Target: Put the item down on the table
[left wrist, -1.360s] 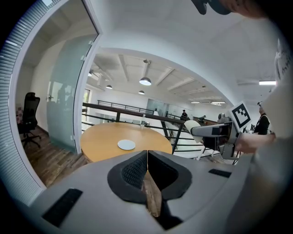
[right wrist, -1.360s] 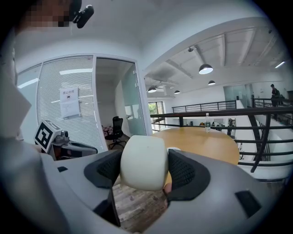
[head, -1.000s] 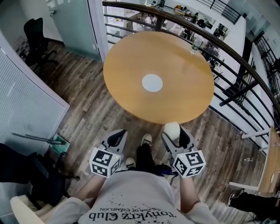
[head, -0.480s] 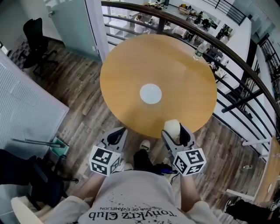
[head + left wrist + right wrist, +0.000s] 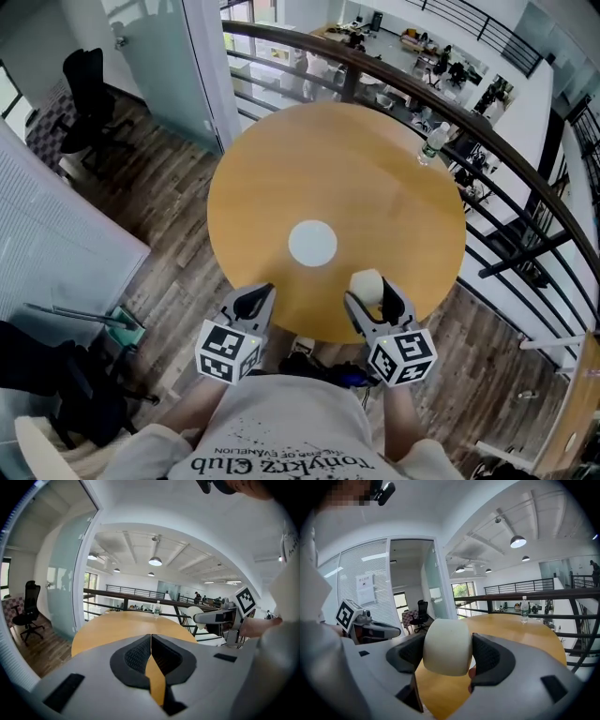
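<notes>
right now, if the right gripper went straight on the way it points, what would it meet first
Nothing soon, it seems: the right gripper, shut on the white item, points across the tabletop. The water bottle stands right of that line. Height over it is unclear.

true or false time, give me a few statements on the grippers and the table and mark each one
1. The right gripper clamps a whitish round item. True.
2. The left gripper has its jaws wide apart. False: they are together, with nothing between them.
3. A water bottle stands near the far edge of the table. True.
4. The whitish round item lies on the table. False: it is held in the jaws above the near edge.
</notes>
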Available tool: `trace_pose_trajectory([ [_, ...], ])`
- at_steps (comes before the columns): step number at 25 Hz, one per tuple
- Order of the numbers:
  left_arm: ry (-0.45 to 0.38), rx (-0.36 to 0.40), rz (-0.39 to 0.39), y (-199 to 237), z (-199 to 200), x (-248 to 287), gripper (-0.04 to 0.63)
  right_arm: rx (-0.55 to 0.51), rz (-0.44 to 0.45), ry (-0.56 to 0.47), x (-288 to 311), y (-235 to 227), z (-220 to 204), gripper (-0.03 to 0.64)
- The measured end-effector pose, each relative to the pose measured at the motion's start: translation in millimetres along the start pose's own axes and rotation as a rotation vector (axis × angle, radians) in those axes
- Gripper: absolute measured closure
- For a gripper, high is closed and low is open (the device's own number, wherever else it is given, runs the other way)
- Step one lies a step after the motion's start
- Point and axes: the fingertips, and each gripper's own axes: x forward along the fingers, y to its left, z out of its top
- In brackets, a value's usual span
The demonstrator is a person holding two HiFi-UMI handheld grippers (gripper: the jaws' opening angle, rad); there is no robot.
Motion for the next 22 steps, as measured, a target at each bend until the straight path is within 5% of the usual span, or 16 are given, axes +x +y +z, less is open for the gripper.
trace_pose_trajectory([
  [22, 0.025, 0.024, -0.072, 19.6, 26.0, 57.1, 0.571, 0.071, -0.075, 0.037, 24.5, -38.7, -3.6, 0.29],
])
